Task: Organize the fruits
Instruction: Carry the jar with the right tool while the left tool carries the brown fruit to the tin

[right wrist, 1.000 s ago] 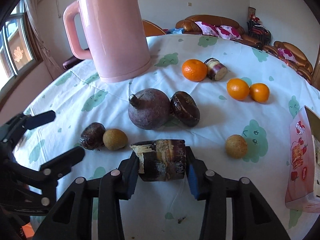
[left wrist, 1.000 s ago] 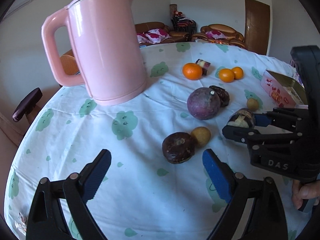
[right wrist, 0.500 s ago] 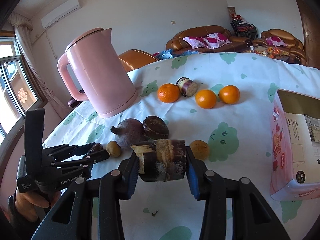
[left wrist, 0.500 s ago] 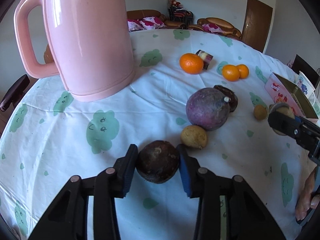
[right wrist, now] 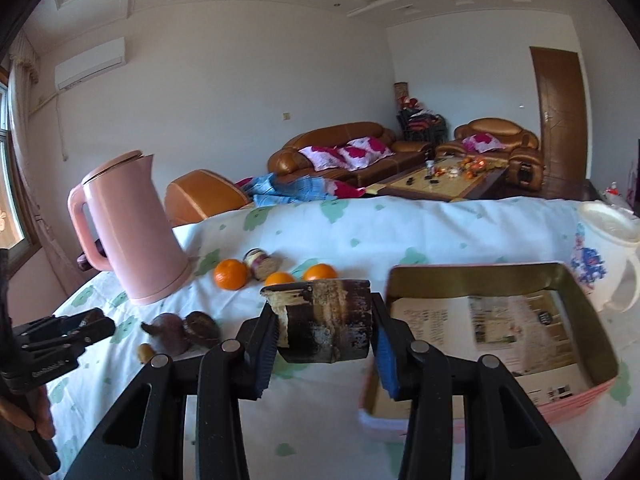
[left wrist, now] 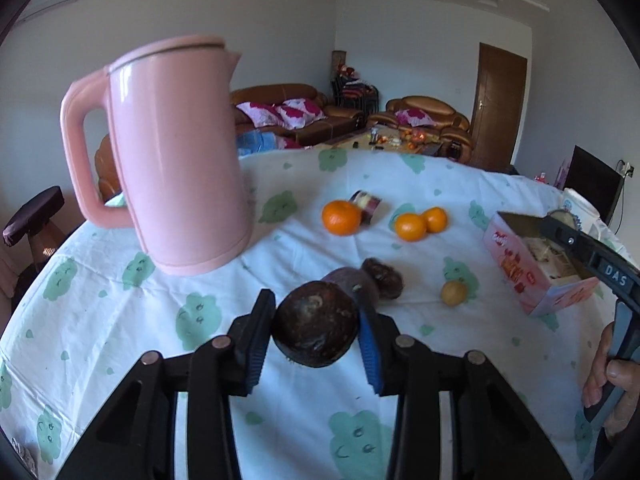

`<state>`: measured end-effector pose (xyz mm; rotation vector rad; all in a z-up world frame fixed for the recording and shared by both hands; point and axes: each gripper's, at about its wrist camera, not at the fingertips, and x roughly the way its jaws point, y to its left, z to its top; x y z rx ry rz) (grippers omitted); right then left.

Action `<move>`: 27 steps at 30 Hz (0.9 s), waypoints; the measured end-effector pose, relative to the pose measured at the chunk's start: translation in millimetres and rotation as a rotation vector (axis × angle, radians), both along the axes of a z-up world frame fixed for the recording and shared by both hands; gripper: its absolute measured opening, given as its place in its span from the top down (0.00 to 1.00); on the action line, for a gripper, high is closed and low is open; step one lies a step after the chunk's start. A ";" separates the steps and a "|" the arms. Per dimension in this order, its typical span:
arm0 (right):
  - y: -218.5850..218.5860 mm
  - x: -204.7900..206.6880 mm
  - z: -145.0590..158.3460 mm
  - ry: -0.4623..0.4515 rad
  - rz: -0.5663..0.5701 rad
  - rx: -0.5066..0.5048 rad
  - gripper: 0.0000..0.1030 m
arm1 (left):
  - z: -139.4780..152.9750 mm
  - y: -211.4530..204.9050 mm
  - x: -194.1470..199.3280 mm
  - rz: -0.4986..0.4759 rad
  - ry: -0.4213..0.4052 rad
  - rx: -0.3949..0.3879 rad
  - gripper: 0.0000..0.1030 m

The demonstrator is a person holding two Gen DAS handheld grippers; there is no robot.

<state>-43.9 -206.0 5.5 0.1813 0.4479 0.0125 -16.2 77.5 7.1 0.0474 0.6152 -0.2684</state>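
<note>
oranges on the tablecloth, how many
3. One orange sits beside the cut cane piece; a touching pair, orange and orange, lies right of it. None looks hidden.

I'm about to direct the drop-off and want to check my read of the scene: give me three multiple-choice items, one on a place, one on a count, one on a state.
1. Where is the pink kettle?
A. left of the oranges
B. inside the pink box
C. on the sofa

2. How many oranges lie on the tablecloth?
A. one
B. three
C. five

3. What is the right gripper doing?
A. open and empty
B. shut on a sugarcane piece
C. shut on an orange

Answers:
1 A, it stands at the table's left.
2 B, one orange alone, two paired.
3 B, both pads press the dark sugarcane piece beside the open pink box.
</note>
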 end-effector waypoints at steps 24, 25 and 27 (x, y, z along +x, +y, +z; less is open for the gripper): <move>-142.9 -13.1 -20.9 0.129 -0.195 -0.083 0.57 | 8.6 -249.8 5.2 -0.328 -0.001 -0.063 0.60; -142.4 -10.4 -23.0 0.142 -0.192 -0.081 0.57 | 5.0 -257.6 7.4 -0.331 0.014 -0.062 0.60; -143.9 -7.1 -26.4 0.170 -0.188 -0.070 0.57 | -1.5 -270.1 10.0 -0.336 0.040 -0.065 0.60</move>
